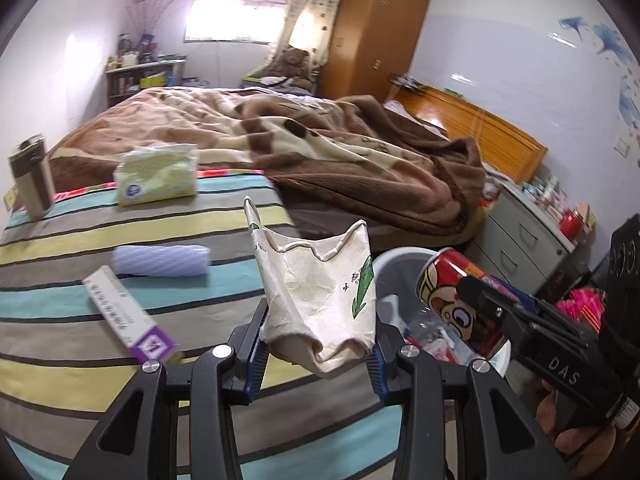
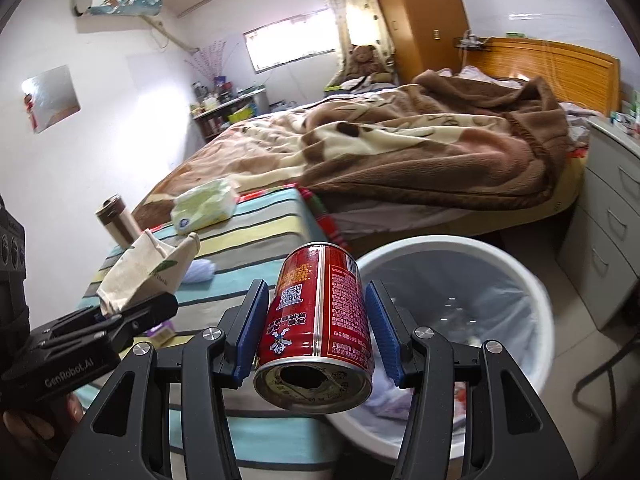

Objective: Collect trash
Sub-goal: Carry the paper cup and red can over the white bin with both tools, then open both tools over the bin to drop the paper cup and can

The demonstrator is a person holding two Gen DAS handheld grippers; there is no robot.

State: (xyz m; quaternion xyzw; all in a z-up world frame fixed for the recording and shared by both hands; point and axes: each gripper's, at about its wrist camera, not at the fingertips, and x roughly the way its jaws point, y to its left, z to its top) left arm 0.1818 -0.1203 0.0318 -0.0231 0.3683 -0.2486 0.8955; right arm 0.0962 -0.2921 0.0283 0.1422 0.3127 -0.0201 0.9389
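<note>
Two pieces of trash were in hand, one per gripper, near one white bin (image 2: 460, 252) at lower right of the right wrist view. The left gripper (image 1: 318, 350) was clamped on a crumpled cream paper cup (image 1: 320, 300) with green print, standing up between its pads at lower centre. The right gripper (image 2: 316, 328) was clamped on a red can (image 2: 316, 320), its torn-open top facing the camera, just left of the bin's rim.
</note>
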